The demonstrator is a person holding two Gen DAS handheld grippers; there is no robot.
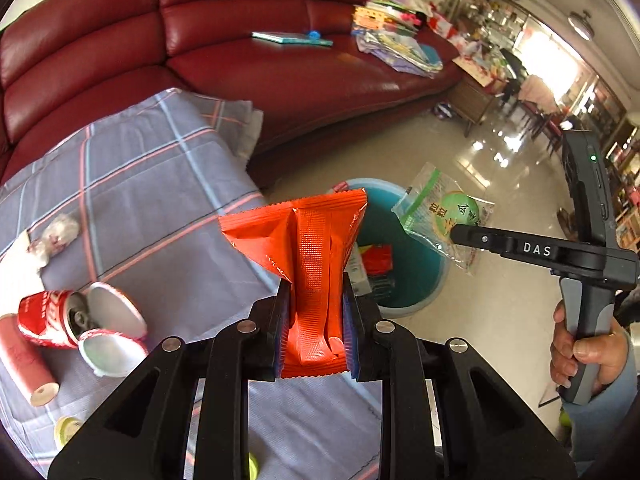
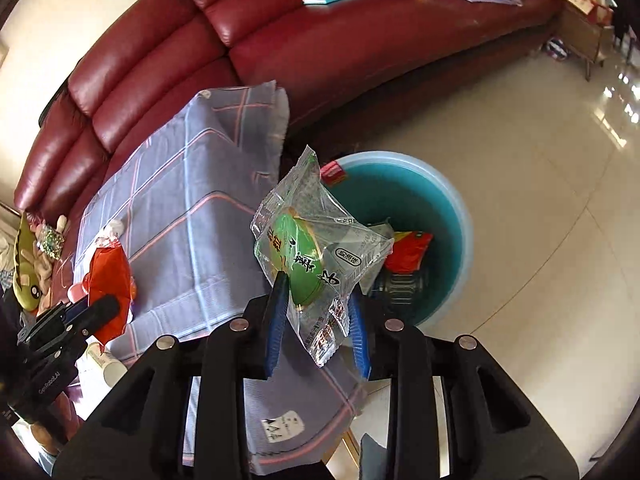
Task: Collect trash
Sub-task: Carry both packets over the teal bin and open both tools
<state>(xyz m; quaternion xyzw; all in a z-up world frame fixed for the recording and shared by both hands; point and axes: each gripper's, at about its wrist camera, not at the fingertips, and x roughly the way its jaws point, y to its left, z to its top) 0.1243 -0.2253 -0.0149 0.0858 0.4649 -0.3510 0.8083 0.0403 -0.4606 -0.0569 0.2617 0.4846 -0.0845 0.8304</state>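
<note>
Left wrist view: the left gripper points steeply down, its jaws clamped on a crinkled orange foil wrapper above the edge of the checked grey cloth on the bench. At two o'clock sits the round teal plastic bin on the floor. At three o'clock a hand grips the right gripper's handle.

Right wrist view: the right gripper, tilted down, has the clear plastic snack bag with green print between its jaws; its left pad touches the bag, and whether the right pad still presses it I cannot tell. The bin lies at two o'clock.
</note>
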